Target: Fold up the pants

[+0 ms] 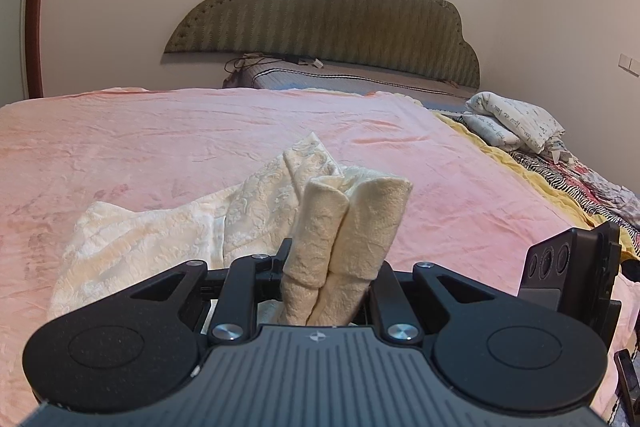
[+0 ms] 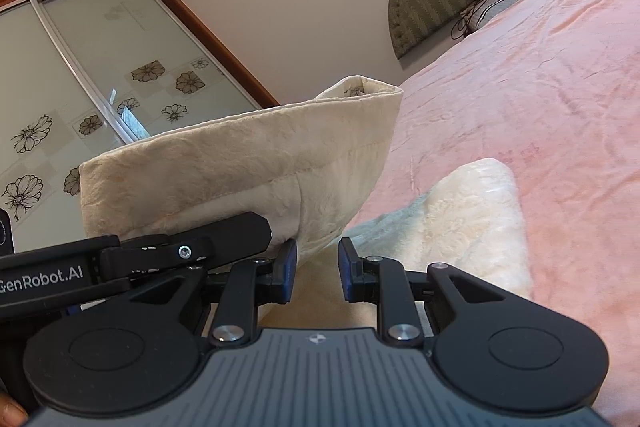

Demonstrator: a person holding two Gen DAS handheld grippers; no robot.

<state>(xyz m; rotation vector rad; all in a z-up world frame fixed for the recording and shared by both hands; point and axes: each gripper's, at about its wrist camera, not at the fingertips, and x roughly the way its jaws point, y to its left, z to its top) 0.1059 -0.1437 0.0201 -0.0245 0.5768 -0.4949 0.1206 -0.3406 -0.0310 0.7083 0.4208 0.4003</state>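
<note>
The cream textured pants (image 1: 168,227) lie bunched on the pink bed sheet (image 1: 160,131). My left gripper (image 1: 332,267) is shut on a doubled-up end of the pants, which sticks up between its fingers. In the right wrist view the lifted pants end (image 2: 240,171) stands up with its hem on top, held by the left gripper (image 2: 168,251) at the left. My right gripper (image 2: 318,269) is open and empty just right of that held cloth, above more of the pants (image 2: 452,219) lying on the sheet.
A green padded headboard (image 1: 320,15) stands at the far end under a window. Folded printed bedding (image 1: 516,123) and patterned blankets lie along the bed's right edge. A wardrobe with flower-print sliding doors (image 2: 100,83) stands to the left.
</note>
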